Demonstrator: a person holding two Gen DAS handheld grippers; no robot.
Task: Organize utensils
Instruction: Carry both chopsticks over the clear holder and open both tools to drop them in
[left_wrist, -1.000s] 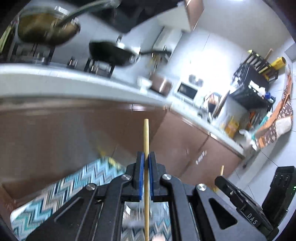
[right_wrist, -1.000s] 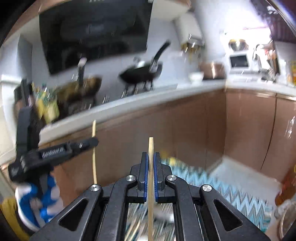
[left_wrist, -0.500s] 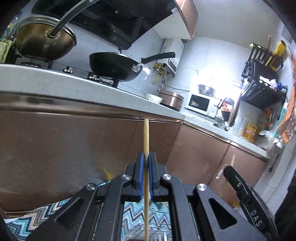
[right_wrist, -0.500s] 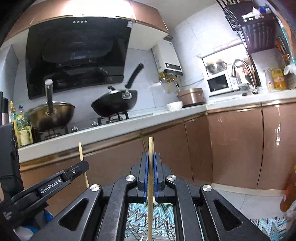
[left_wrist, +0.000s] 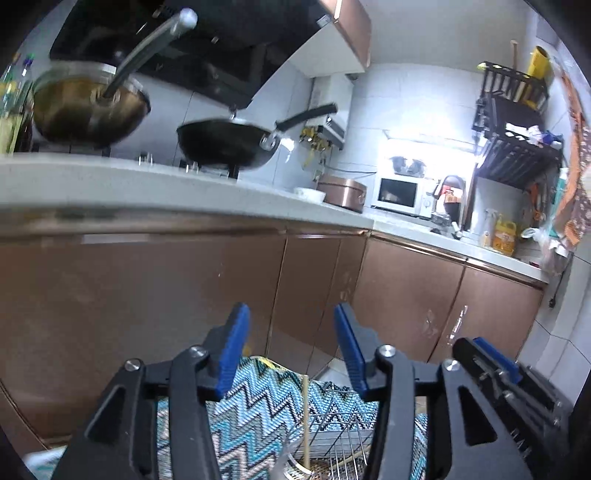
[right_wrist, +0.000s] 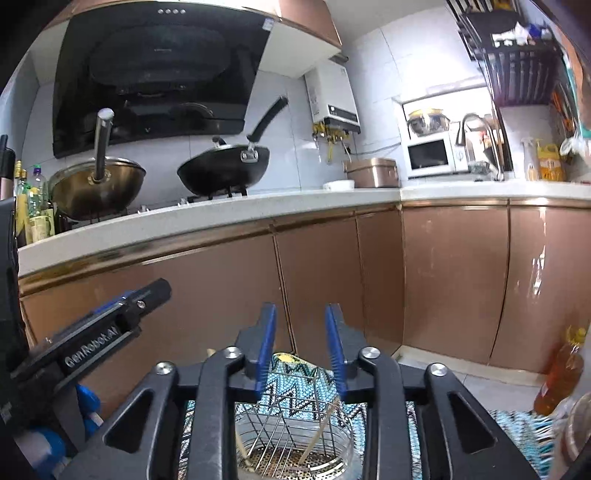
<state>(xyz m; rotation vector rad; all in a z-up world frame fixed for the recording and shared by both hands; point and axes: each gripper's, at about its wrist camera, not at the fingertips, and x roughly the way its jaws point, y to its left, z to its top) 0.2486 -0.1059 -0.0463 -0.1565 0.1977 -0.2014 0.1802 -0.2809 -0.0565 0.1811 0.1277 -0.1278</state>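
Observation:
My left gripper (left_wrist: 291, 350) is open and empty, its blue pads wide apart. Below it a wooden chopstick (left_wrist: 306, 421) stands upright in a wire utensil basket (left_wrist: 340, 443). My right gripper (right_wrist: 300, 350) is open and empty too, directly above the same wire basket (right_wrist: 291, 435). Two chopsticks (right_wrist: 320, 432) lean inside the basket in the right wrist view. The left gripper (right_wrist: 110, 325) shows at the left of the right wrist view, and the right gripper (left_wrist: 506, 384) at the lower right of the left wrist view.
The basket stands on a blue zigzag cloth (left_wrist: 255, 402). Brown cabinet doors (right_wrist: 332, 280) face me under a white counter (right_wrist: 221, 214) with a black wok (right_wrist: 225, 170) and a steel pot (right_wrist: 96, 184). An orange bottle (right_wrist: 561, 373) stands at the right.
Both grippers opened and let go of their chopsticks. The chopsticks dropped into the wire basket below.

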